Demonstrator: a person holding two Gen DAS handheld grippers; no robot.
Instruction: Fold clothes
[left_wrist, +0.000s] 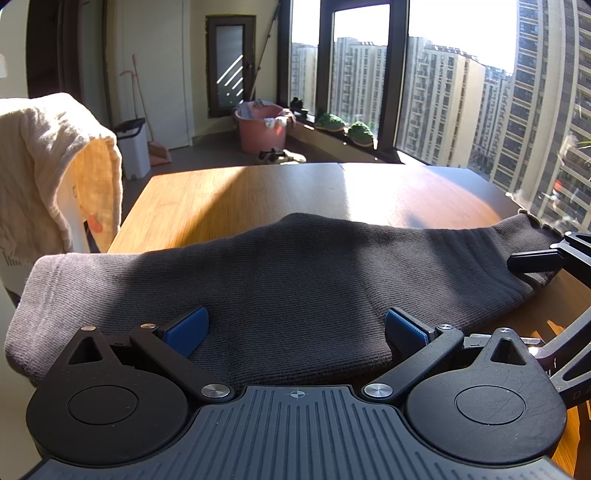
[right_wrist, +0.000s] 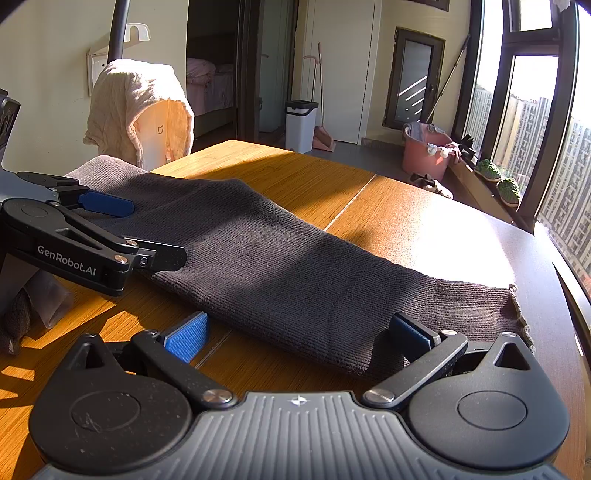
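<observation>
A dark grey ribbed knit garment (left_wrist: 295, 273) lies stretched in a long band across the wooden table (left_wrist: 229, 195). My left gripper (left_wrist: 295, 332) is open, its blue pads either side of the garment's near edge. In the right wrist view the garment (right_wrist: 280, 266) runs from far left to near right. My right gripper (right_wrist: 299, 336) is open at the garment's right end, one pad by the cloth edge, the other over bare table. The left gripper (right_wrist: 147, 236) shows there at the garment's left part. The right gripper's black finger (left_wrist: 535, 258) shows in the left wrist view at the garment's right end.
A chair draped with a cream cloth (left_wrist: 55, 166) stands by the table's left side, also seen in the right wrist view (right_wrist: 140, 114). A pink bucket (right_wrist: 428, 155), a white bin (right_wrist: 301, 125) and a window sill with plants (right_wrist: 495, 177) lie beyond the table (right_wrist: 369, 206).
</observation>
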